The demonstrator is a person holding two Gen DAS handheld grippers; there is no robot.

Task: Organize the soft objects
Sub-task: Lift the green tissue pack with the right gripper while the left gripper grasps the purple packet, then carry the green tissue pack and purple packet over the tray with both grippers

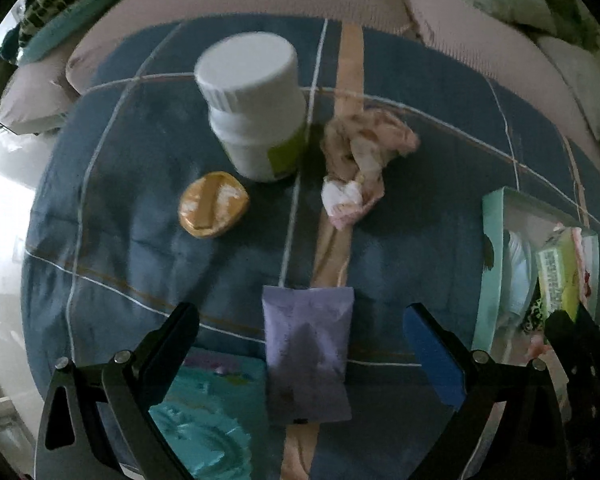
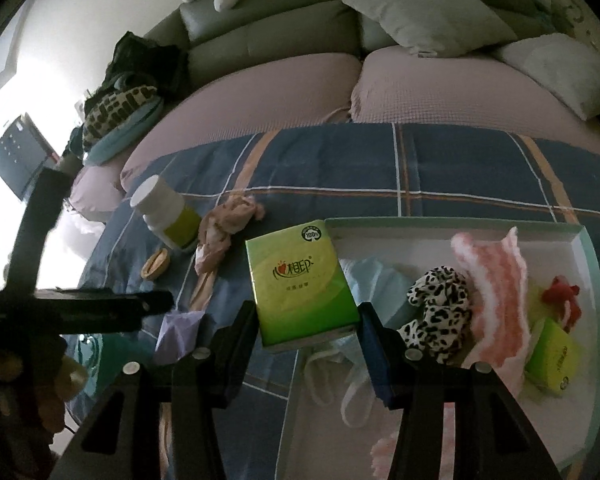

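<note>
My left gripper (image 1: pixel 300 328) is open above a purple packet (image 1: pixel 306 352) lying on the blue plaid cloth (image 1: pixel 140 220); the packet sits between the fingers without touching them. A crumpled pink cloth (image 1: pixel 360 160) lies beyond it. My right gripper (image 2: pixel 306 320) is shut on a green tissue pack (image 2: pixel 300 280), held over the left rim of the pale tray (image 2: pixel 440 226). The tray holds a leopard-print soft item (image 2: pixel 436 304), a pink fluffy cloth (image 2: pixel 496 288), a light blue mask (image 2: pixel 376 284), a second green pack (image 2: pixel 552 360) and a red piece (image 2: pixel 562 298).
A white bottle (image 1: pixel 256 108) and a small round tan tin (image 1: pixel 212 204) stand on the cloth. A teal patterned item (image 1: pixel 204 412) lies by the left finger. The tray also shows at the right in the left wrist view (image 1: pixel 492 264). Sofa cushions (image 2: pixel 432 12) lie behind.
</note>
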